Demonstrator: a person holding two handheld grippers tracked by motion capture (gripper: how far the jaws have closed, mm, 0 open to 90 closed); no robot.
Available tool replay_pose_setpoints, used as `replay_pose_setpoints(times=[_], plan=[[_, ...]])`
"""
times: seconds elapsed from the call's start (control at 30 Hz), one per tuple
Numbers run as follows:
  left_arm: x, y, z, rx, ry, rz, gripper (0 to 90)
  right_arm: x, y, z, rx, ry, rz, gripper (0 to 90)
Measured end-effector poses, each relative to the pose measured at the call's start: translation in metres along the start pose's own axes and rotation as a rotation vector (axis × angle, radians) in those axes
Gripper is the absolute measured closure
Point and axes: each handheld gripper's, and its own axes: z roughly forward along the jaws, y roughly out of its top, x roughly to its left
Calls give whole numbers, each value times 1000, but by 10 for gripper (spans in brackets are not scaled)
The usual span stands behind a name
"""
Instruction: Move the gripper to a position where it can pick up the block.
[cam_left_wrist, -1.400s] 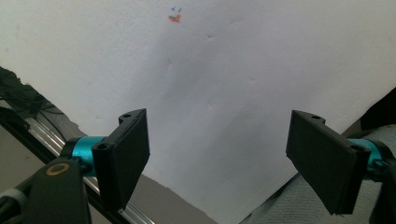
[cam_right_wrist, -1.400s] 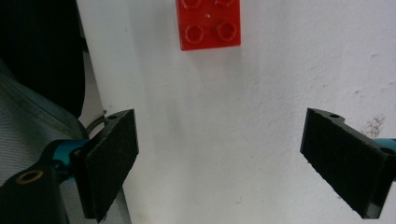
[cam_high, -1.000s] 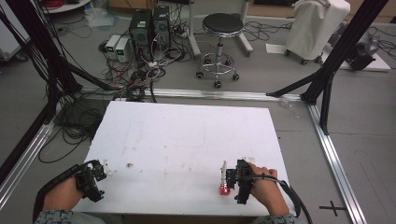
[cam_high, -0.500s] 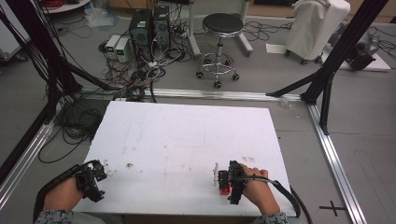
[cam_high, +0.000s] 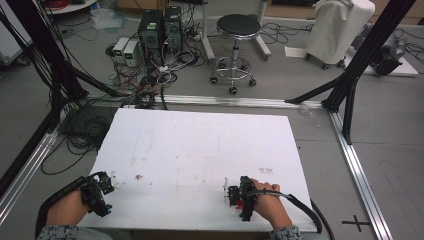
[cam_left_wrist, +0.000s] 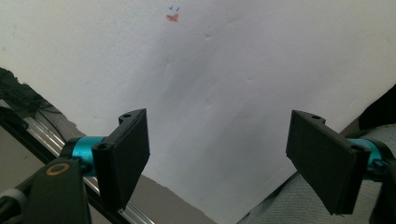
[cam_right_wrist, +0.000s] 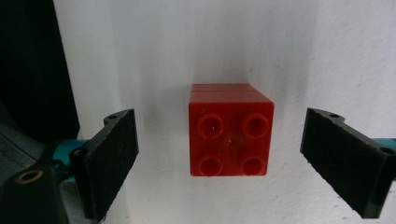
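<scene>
Here your right hand-held gripper (cam_right_wrist: 219, 154) stood open around the red four-stud brick (cam_right_wrist: 230, 136) on the bench (cam_right_wrist: 289, 56); you needed to close squarely on its side faces.

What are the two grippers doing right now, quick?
Left gripper: open, holding nothing, above the white table.
Right gripper: open, jaws on either side of the red brick, not touching it.
</scene>
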Motion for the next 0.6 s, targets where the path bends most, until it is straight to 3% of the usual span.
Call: replay_pose_setpoints(times=[0.13, 0.6], plan=[[0, 0, 0, -3, -1, 0, 217, -1, -2, 3, 22, -9, 8, 107], [-1, 1, 1, -5, -4, -3, 217, -1, -2, 4, 2, -2, 16, 107]])
